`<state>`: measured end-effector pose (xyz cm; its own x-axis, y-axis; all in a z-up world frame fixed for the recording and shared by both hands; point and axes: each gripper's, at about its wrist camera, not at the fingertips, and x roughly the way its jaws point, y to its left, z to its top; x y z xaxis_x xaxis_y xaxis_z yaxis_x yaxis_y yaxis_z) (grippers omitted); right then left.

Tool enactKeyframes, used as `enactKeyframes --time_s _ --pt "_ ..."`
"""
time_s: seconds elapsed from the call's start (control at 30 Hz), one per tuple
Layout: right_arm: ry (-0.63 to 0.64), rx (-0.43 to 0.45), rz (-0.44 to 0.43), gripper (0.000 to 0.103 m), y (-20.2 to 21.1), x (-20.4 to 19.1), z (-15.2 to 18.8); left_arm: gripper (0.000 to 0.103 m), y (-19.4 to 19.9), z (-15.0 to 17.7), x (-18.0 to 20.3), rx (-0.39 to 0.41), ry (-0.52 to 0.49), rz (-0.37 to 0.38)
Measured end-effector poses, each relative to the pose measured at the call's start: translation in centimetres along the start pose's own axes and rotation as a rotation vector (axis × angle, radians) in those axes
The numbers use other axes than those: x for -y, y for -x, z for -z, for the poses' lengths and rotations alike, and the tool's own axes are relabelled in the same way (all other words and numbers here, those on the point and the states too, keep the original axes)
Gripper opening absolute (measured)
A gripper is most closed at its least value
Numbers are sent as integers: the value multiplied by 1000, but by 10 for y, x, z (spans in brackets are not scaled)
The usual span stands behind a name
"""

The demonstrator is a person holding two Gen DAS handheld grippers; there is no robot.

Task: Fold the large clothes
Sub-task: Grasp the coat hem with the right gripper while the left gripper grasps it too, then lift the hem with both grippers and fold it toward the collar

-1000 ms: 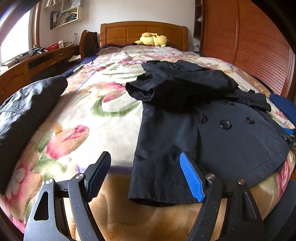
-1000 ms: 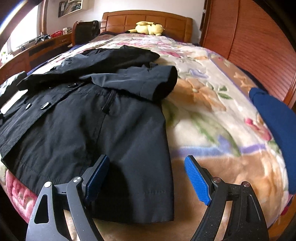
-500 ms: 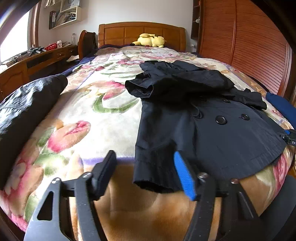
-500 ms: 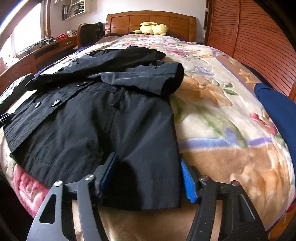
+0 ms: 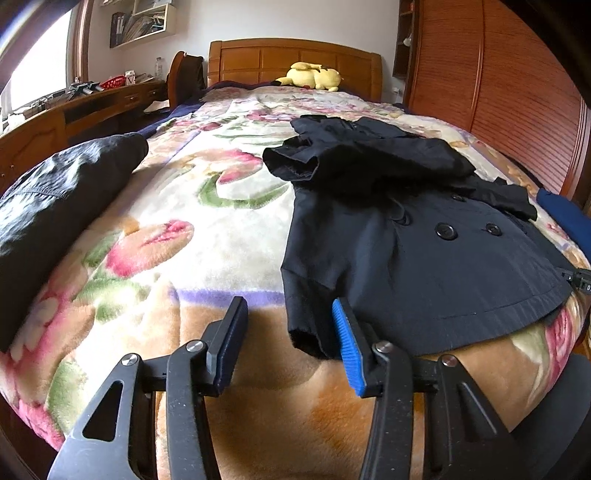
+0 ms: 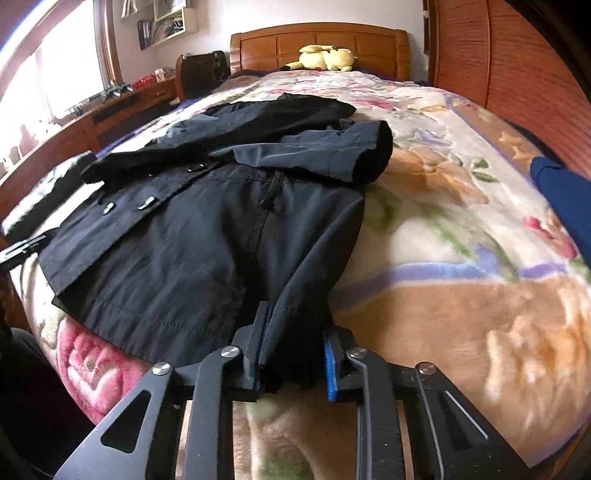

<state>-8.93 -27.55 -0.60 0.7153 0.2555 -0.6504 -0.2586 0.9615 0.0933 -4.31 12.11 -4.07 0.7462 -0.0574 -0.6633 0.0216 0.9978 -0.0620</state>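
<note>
The black coat [image 5: 424, 251], laid flat on the flowered blanket [image 5: 221, 206], is being gripped at its hem corners, clamped by the right gripper [image 6: 291, 354] and merely straddled by the spread left gripper [image 5: 288, 332], whose closing is needed before lifting.

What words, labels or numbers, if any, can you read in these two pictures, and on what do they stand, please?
None can be read.
Books on the wall shelf: spines too small and blurred.
White carton on the desk: dark mark, unreadable.
Black coat: buttons only, no label showing.
Floral blanket: pattern only, no lettering.
</note>
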Motion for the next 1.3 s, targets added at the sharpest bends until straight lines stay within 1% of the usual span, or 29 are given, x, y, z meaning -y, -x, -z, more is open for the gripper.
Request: enactKeyframes --time_s 0.03,0.07,0.1,0.13,0.2,0.3,0.4,0.47,0.57,0.73,0.9,1.13,1.3 --pt "-6 1 -9 18 0 1 0 39 -1 -1 1 -4 -4 11" --pt "-9 3 -17 15 0 1 -1 34 0 -2 2 -5 -4 16" --pt "-8 5 -19 13 0 1 -1 17 0 -3 3 -5 -2 27" --pt "-5 8 -19 13 -1 0 -1 11 1 -5 4 -7 7 51" --pt "0 14 -11 11 0 -2 0 7 8 -7 10 6 -4 43" --pt "16 35 13 10 4 -6 0 6 19 -6 21 38 -45 11" --pt "33 65 37 8 11 -10 1 6 41 -10 27 102 -38 12" --pt "28 89 35 8 21 -12 1 5 57 -13 29 141 -32 21" --pt "33 138 18 7 40 -14 1 5 74 -20 32 178 -47 31" --pt "48 178 2 7 65 -17 5 5 111 -28 34 239 -50 68" --pt "69 229 -24 7 100 -22 18 5 148 -18 34 297 -65 77" --pt "96 292 -46 7 140 -24 28 5 192 2 30 374 -47 98" --pt "113 333 -50 7 150 -24 35 5 208 2 30 405 -63 96"
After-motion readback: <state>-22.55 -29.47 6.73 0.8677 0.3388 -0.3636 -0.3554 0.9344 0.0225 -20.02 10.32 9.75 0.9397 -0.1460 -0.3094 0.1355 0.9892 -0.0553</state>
